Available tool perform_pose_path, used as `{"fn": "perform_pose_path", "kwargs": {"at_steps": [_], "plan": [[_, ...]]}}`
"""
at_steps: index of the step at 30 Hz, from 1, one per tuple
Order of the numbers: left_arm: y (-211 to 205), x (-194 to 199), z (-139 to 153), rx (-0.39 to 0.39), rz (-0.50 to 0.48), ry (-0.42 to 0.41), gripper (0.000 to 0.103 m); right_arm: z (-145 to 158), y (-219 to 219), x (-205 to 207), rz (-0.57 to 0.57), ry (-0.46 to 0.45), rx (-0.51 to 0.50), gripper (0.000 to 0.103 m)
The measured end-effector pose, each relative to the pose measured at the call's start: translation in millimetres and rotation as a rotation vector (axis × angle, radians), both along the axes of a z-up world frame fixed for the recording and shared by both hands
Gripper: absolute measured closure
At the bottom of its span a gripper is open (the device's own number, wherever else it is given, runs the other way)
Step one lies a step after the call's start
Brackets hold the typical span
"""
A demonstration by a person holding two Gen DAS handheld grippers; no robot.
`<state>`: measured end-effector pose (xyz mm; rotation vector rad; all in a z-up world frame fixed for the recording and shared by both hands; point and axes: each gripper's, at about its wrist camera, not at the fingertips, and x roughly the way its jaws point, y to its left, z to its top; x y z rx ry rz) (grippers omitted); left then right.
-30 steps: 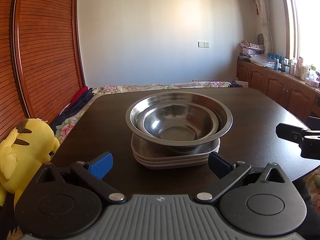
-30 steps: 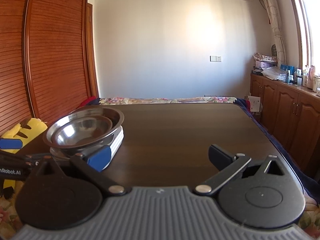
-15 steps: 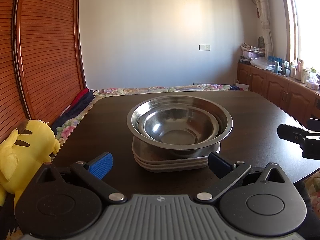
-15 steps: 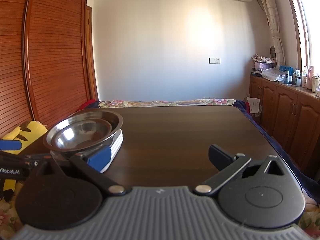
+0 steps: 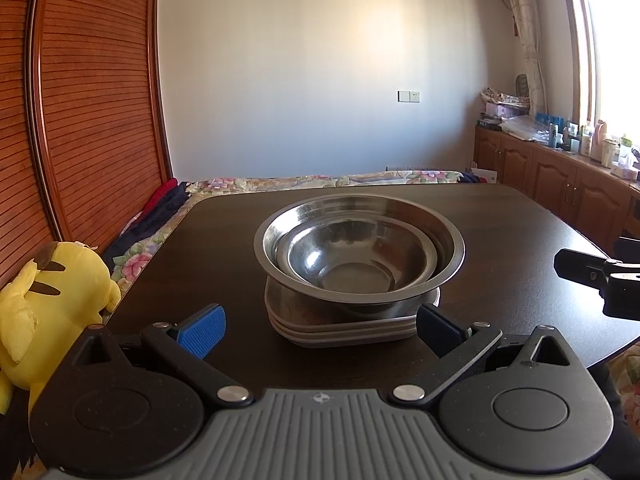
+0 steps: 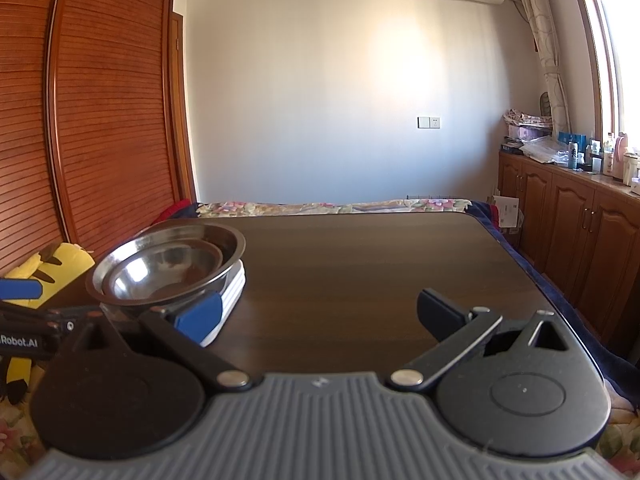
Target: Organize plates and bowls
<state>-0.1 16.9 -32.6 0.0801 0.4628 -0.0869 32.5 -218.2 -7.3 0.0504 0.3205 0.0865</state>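
Small steel bowl nested in large steel bowl — both atop stack of plates on dark bench. Left claw spread wide, empty, just short of stack. Right claw also wide open, empty — stack off to its left. Yellow plush toy beside bench.

**stack near the table's left edge**

on the table stands a pile of plates, with a large bowl on it and a small bowl nested inside. from the pile, a plush toy sits off the table at 9 o'clock, a bed lies at 12 o'clock behind the table, and cabinets stand at 2 o'clock.
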Motion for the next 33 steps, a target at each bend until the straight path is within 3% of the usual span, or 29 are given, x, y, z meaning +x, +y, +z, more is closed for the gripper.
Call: {"fn": "perform_pose_path", "kwargs": {"at_steps": [33], "plan": [[-0.4,0.7,3.0,0.001,0.0,-0.001,0.0,0.7,0.0,-0.4,0.001,0.0,0.0,0.0]]}}
